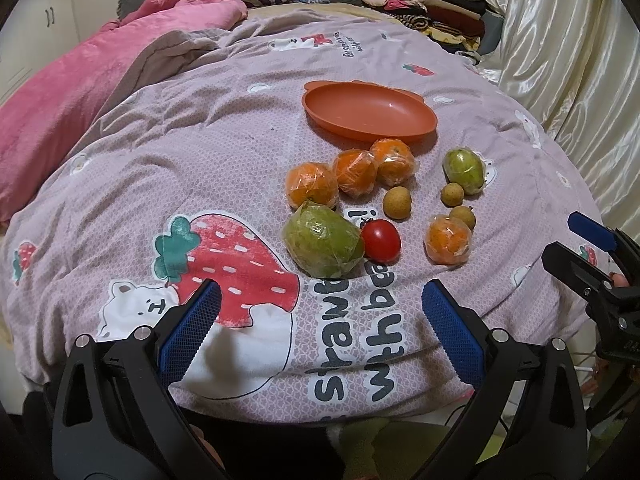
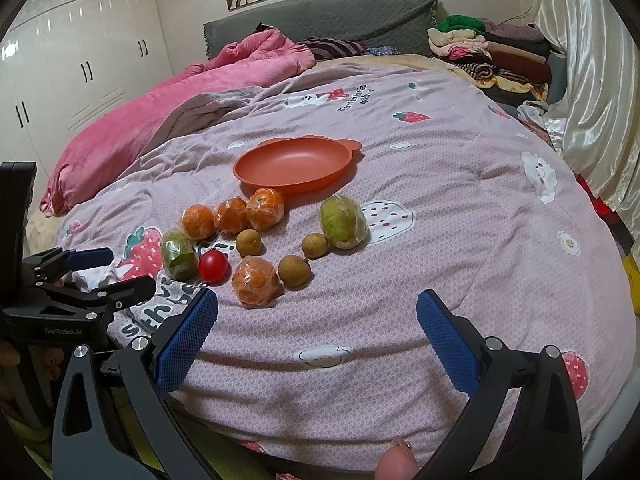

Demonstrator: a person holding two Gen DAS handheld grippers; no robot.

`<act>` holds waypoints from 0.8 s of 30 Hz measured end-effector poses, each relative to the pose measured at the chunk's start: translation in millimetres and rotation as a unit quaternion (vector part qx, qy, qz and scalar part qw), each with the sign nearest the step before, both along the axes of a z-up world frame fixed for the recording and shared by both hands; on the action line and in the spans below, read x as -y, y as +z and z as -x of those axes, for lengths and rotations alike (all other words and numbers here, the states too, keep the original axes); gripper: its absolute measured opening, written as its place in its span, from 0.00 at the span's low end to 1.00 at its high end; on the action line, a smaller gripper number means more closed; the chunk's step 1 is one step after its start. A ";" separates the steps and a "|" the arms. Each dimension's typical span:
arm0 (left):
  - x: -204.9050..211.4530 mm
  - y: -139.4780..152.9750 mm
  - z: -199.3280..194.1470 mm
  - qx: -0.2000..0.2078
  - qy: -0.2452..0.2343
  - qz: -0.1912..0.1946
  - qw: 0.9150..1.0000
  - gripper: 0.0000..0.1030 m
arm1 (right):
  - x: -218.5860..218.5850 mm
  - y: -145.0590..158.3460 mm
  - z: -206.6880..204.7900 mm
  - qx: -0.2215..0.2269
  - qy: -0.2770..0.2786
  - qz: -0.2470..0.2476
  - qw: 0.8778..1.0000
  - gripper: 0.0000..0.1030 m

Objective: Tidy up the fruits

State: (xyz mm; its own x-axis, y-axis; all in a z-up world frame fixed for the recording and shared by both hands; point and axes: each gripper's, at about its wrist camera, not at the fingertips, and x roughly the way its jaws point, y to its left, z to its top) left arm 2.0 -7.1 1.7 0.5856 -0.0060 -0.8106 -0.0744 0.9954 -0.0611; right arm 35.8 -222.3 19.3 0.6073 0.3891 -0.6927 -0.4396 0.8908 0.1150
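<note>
- Far left: pink blanket [image 1: 80, 92] bunched on the bed, cut off at the frame edge; wardrobe [image 2: 60, 64] behind it, seen in the right wrist view only.
- Left gripper [image 1: 320, 312]: released, jaws spread wide, nothing between the blue pads, hovering above the near edge of the quilt [image 1: 200, 160], touching no fruit. Handle and the holding hand mostly cut off by the lower frame edge.
- Near left of the fruit group: large green fruit [image 1: 323, 243] in plastic wrap, kind hard to tell under the film; tomato [image 1: 381, 240] touching its right side.
- Behind these: three wrapped oranges [image 1: 354, 170] in a row, touching one another, the far one just beside the dish [image 1: 368, 110].
- Dish: orange, nothing in it, on the quilt at the far side of the fruit.
- Middle: small brown fruit [image 1: 397, 202] alone, near the row of oranges.
- Right: lone orange [image 1: 448, 240], wrapped, with a second brown fruit [image 1: 463, 217] touching its far side; third brown fruit [image 1: 452, 194] just beside the smaller green fruit [image 1: 464, 171], also wrapped.
- Right gripper [image 2: 318, 320]: loose as well, jaws wide apart, holding nothing, above bare quilt near the lone orange. In the left wrist view only partly visible at the right edge.
- Far right: clothes [image 1: 424, 4] stacked at the head of the bed, curtain [image 1: 560, 60] beside them, cropped by the lens rim.
</note>
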 end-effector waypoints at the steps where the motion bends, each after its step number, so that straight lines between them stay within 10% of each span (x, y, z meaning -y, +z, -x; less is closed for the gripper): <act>1: 0.2 0.0 -0.1 0.000 0.000 0.000 1.000 0.92 | 0.0 0.3 -0.1 0.001 0.000 0.000 1.000 0.96; 24: -13.0 -14.0 -36.3 -0.030 -0.026 0.023 0.999 0.80 | 13.5 -15.4 -32.8 -0.018 -0.016 -0.008 1.000 0.96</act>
State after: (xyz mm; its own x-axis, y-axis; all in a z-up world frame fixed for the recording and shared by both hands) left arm 38.2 5.9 -12.4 0.5336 -0.0720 -0.8426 -0.0285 0.9943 -0.1030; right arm 68.6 -235.8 3.9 0.5941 0.3803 -0.7089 -0.4059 0.9025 0.1440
